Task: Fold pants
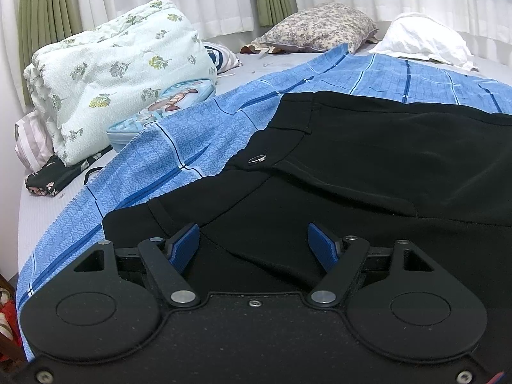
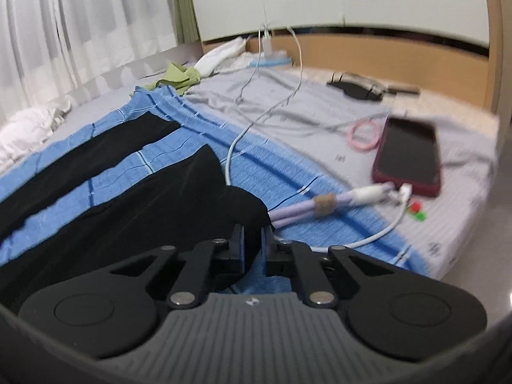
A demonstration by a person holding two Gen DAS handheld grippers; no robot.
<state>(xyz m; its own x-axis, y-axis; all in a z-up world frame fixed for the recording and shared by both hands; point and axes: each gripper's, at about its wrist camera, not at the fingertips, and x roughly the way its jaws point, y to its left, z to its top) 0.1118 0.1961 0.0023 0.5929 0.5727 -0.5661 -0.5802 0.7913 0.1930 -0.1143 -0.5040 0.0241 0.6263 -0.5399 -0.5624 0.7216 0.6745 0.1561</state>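
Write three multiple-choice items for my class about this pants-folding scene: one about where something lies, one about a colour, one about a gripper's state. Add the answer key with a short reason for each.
1. Where does the phone lie?
A. on the grey sheet, right of the blue cloth
B. on the pants
C. on a pillow

2. What colour are the pants?
A. white
B. black
C. green

3. How does the left gripper stand?
A. shut on the pants
B. shut on a cable
C. open above the pants

Answers: 1 A, the phone rests on grey bedding beyond the cloth's edge. 2 B, the fabric is black in both views. 3 C, its blue pads are wide apart with black fabric between.
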